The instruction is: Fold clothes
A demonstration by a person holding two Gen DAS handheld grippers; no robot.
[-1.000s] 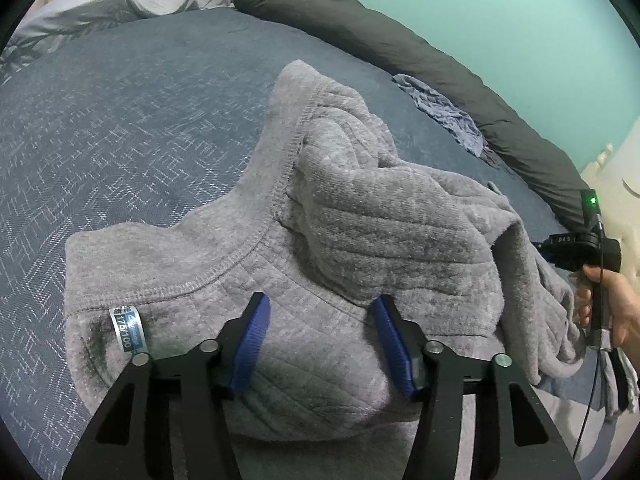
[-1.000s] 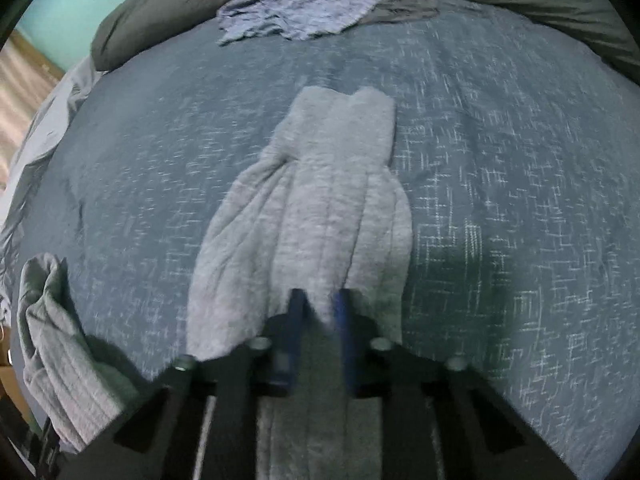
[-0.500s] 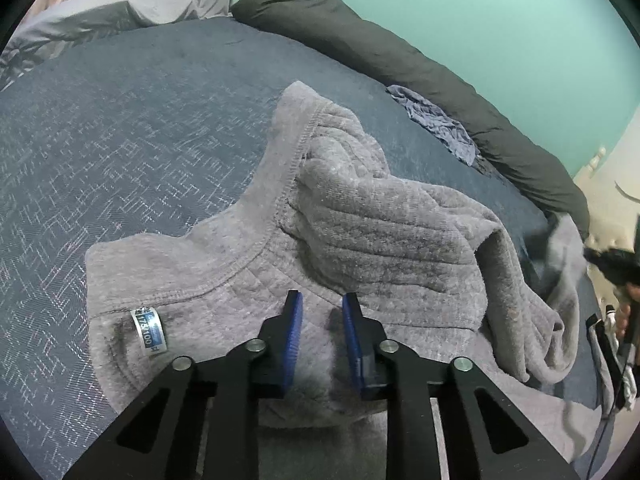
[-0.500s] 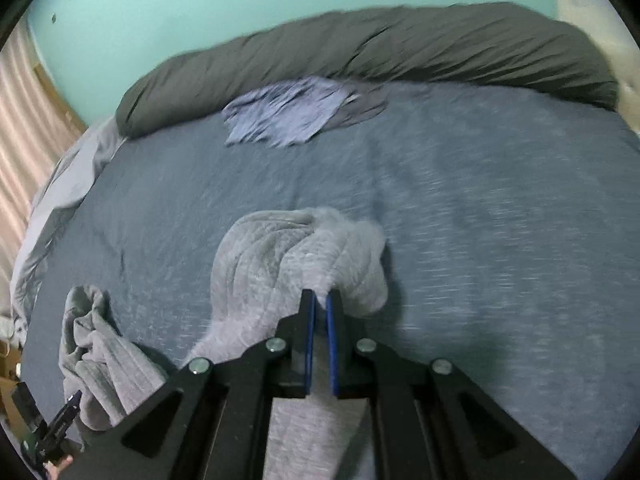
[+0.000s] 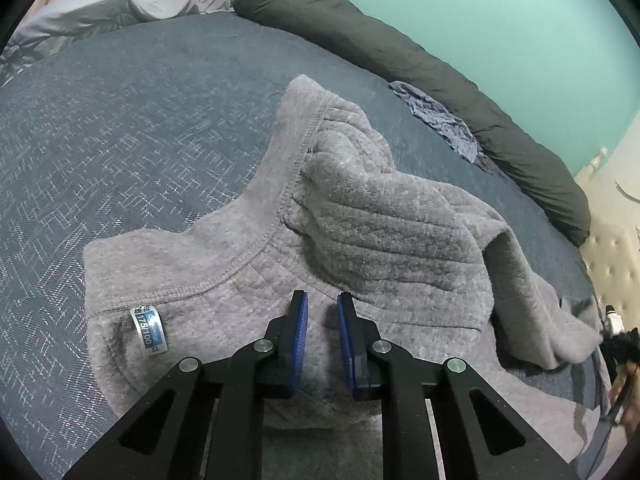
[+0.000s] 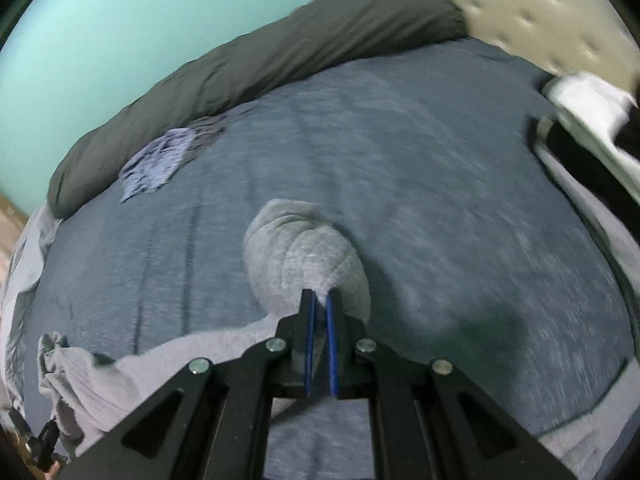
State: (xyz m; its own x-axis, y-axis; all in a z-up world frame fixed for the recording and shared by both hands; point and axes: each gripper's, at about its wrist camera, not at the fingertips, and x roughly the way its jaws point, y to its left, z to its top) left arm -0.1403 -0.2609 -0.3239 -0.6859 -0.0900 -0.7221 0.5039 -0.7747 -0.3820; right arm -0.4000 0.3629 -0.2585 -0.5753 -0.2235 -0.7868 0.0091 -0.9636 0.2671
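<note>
A grey fleece top (image 5: 380, 224) lies crumpled on the blue bed cover (image 5: 120, 140), its collar and size label (image 5: 150, 330) showing in the left wrist view. My left gripper (image 5: 323, 308) presses down just below the collar. Its jaws are closing, with a pinch of fleece between the blue pads. My right gripper (image 6: 320, 300) is shut on another part of the same top. That fleece (image 6: 304, 248) bunches in a rounded lump ahead of the fingertips, lifted off the bed. The right wrist view is blurred by motion.
A dark grey rolled duvet (image 5: 400, 52) runs along the far edge under the teal wall. A small lilac cloth (image 5: 440, 120) lies beside it. A pale grey sheet (image 5: 120, 4) is at the far left, a tufted headboard (image 5: 616, 256) at the right.
The left jaws have narrowed from wide apart onto the fleece below the collar. The right gripper has swept sideways and upward with its fleece, which bunched from a long flat strip into a lump.
</note>
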